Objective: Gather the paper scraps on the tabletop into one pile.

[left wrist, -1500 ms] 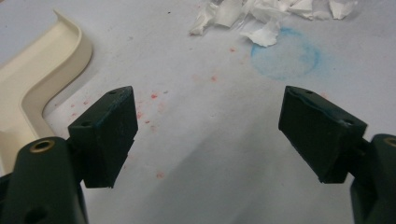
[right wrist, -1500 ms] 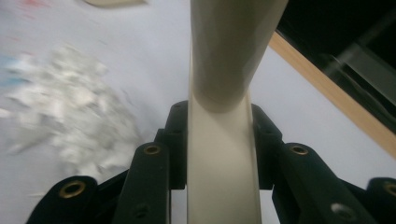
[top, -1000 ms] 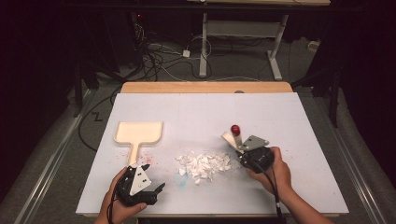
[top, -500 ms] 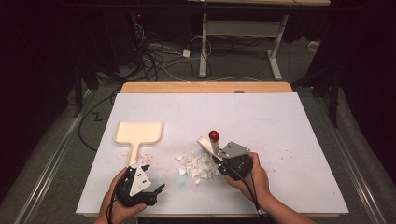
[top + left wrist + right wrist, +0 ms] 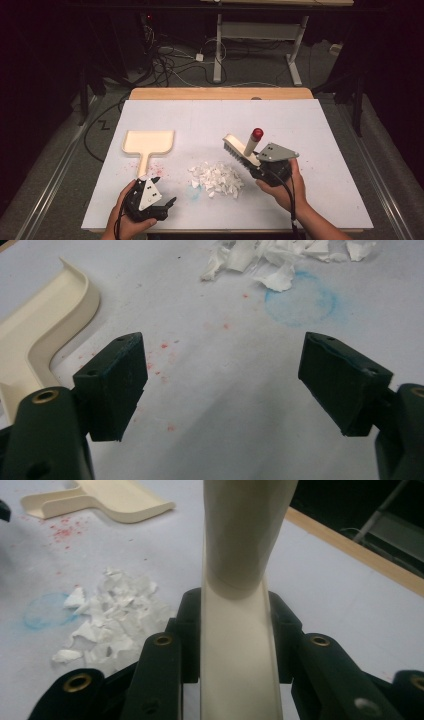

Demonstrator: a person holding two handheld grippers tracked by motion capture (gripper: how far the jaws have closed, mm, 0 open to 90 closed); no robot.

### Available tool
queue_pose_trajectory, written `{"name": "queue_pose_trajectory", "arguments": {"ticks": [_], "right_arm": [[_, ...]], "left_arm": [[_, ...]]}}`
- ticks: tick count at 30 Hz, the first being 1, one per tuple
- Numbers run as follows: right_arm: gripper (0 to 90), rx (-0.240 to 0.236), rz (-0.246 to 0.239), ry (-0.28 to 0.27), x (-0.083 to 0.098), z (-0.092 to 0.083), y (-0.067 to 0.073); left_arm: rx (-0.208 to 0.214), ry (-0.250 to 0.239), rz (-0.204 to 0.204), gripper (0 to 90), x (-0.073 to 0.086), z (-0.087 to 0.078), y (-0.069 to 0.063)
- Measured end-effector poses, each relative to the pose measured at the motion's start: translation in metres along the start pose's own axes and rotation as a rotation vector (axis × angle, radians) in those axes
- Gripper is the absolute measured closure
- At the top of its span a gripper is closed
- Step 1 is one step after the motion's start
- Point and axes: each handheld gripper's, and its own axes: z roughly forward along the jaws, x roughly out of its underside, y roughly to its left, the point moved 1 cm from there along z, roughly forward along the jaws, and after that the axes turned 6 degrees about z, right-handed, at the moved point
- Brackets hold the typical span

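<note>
On the white surface (image 5: 300,120) we see a pile of torn white paper scraps (image 5: 217,178) between the two hand-held grippers. Nothing sits between the scraps and either one. A faint blue ring stain (image 5: 300,301) sits just past the left hand-held gripper (image 5: 165,200), on the near edge of the scraps. Red speckles (image 5: 165,346) are scattered ahead of its left jaw. The cream dustpan (image 5: 148,142) lies flat beyond the left hand-held gripper, handle pointing back toward it; we can't tell if they touch.

We read the left hand-held gripper as wide open, holding nothing, jaws low over bare surface.

The right hand-held gripper (image 5: 257,167) is clamped on the handle of a cream brush (image 5: 240,149). The brush head reaches away from the jaws to the far right edge of the scraps, bristles down. Its handle rises at a tilt and ends in a red knob (image 5: 257,133). From the right gripper view the handle (image 5: 240,630) sits squarely between the jaws.
</note>
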Motion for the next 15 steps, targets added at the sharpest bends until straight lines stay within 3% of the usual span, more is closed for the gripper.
{"name": "queue_pose_trajectory", "arguments": {"ticks": [5, 8, 11, 15], "right_arm": [[68.0, 0.046, 0.014, 0.033, 0.006, -0.004, -0.011], [68.0, 0.037, 0.013, 0.076, 0.013, 0.002, -0.011], [68.1, 0.014, 0.001, 0.103, 0.016, 0.008, -0.002], [68.1, -0.042, -0.015, 0.131, 0.018, 0.018, 0.020]], "left_arm": [[-0.001, 0.003, 0.000, 18.8, 0.000, 0.000, 0.000], [0.000, 0.005, 0.001, 18.7, 0.000, 0.000, 0.000], [0.000, 0.003, 0.001, 18.8, 0.000, 0.000, 0.000], [0.003, 0.007, 0.003, 18.8, 0.000, 0.001, 0.000]]}}
